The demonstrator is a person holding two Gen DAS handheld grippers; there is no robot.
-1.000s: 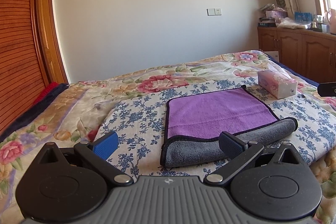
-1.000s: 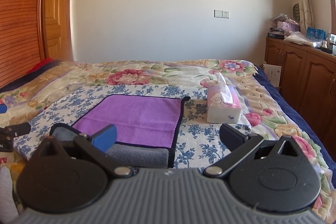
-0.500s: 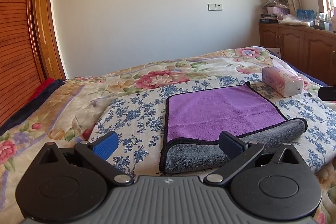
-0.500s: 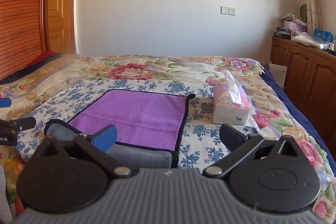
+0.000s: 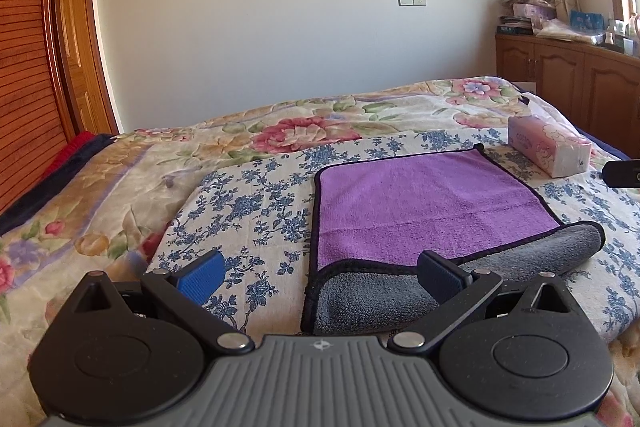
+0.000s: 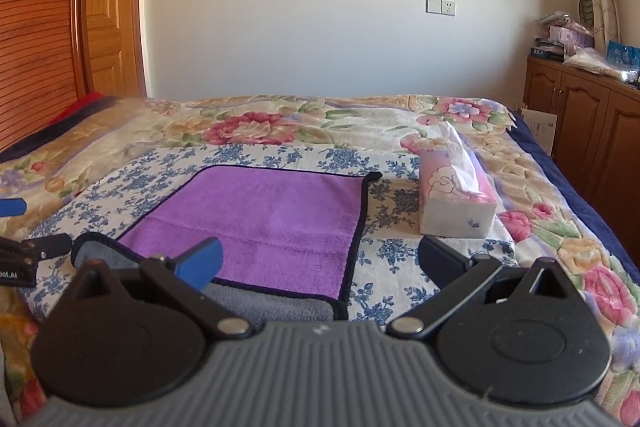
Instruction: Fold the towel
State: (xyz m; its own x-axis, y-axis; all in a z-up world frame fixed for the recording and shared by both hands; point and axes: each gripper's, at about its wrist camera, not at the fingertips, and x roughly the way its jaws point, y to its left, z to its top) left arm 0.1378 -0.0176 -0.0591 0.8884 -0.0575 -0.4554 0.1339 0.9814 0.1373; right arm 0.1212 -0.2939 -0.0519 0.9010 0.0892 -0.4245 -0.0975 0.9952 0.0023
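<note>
The left gripper [image 5: 320, 277] was spread wide, with nothing between its fingers. Its blue-padded finger [image 5: 200, 275] stood over the blue-flowered cloth [image 5: 248, 203], and its dark finger [image 5: 440, 281] stood in front of the grey near edge of the towel [image 5: 420, 203]; contact with the fabric could not be determined from this view.

The right gripper [image 6: 320, 263] was likewise spread wide and held nothing. Its blue-padded finger [image 6: 200, 263] stood in front of the near edge of the towel [image 6: 272, 219], and its dark finger [image 6: 440, 261] stood over the blue-flowered cloth [image 6: 400, 267], to the right of the towel.

The towel lay on the blue-flowered cloth, which covered part of the floral bedspread [image 5: 100, 195]. Its purple face was up and flat. The near edge was turned over in a loose roll, exposing the grey underside. A black border ran round the towel.

A pink tissue box [image 6: 456, 203] rested on the bed just beside the far right corner of the towel, apart from it. One white tissue [image 6: 460, 163] stood out of its top opening.

A wooden cabinet [image 6: 580, 131] stood along the right wall, with packages and bags piled on its top.
</note>
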